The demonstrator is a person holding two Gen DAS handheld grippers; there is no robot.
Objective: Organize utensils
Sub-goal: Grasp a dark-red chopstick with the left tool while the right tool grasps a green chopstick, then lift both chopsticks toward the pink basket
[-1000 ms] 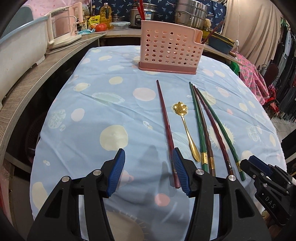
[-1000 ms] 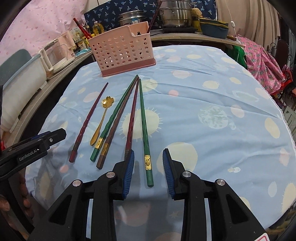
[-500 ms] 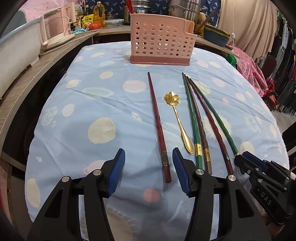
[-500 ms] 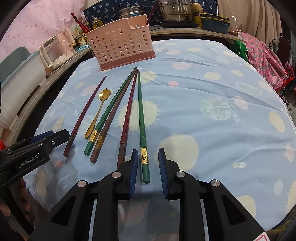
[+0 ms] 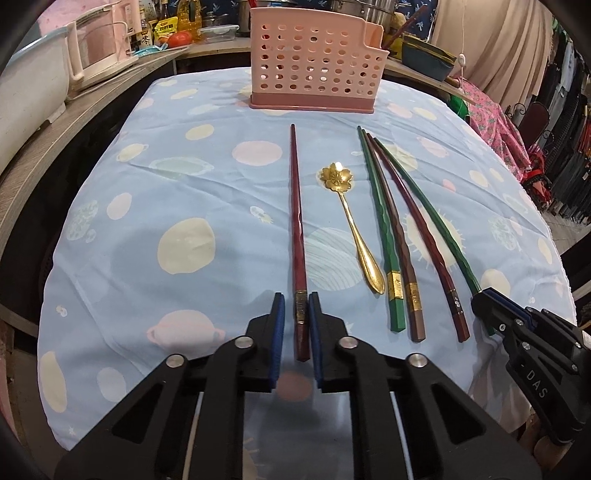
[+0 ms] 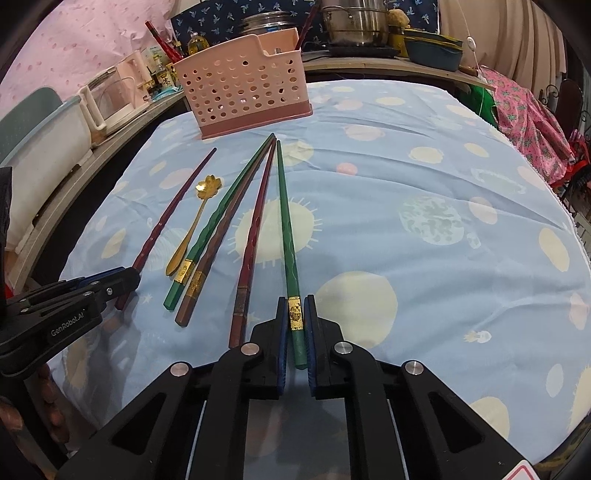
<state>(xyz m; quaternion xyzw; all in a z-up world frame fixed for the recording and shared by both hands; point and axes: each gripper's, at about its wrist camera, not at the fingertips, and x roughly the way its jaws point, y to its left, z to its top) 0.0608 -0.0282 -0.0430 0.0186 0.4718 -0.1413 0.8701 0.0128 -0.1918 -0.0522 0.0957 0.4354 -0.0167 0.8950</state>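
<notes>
Pink perforated plastic makes up the utensil holder (image 5: 314, 59), which stands well ahead of both sets of jaws at the far end of the spotted blue tablecloth (image 5: 166, 192); I cannot see anything inside it through the holes. Beyond it the counter carries steel pots (image 6: 354, 22) and a pink-lidded appliance (image 5: 99, 40).

Between my two grippers lie a gold flower spoon (image 5: 354, 225), a green chopstick (image 5: 380, 229), a brown chopstick (image 5: 397, 236) touching it, and a red chopstick (image 5: 424, 236), all pointing toward the holder; nothing lies across them.

My left gripper (image 5: 296, 321) has its jaws nearly closed around the butt end of the dark red chopstick (image 5: 296, 221), the blue pads (image 5: 279, 332) just beside its banded section, though I cannot tell whether they touch it. My right gripper (image 6: 295, 332) likewise brackets the thick end of the rightmost green chopstick (image 6: 286, 221), pads against or just off its gold label.
</notes>
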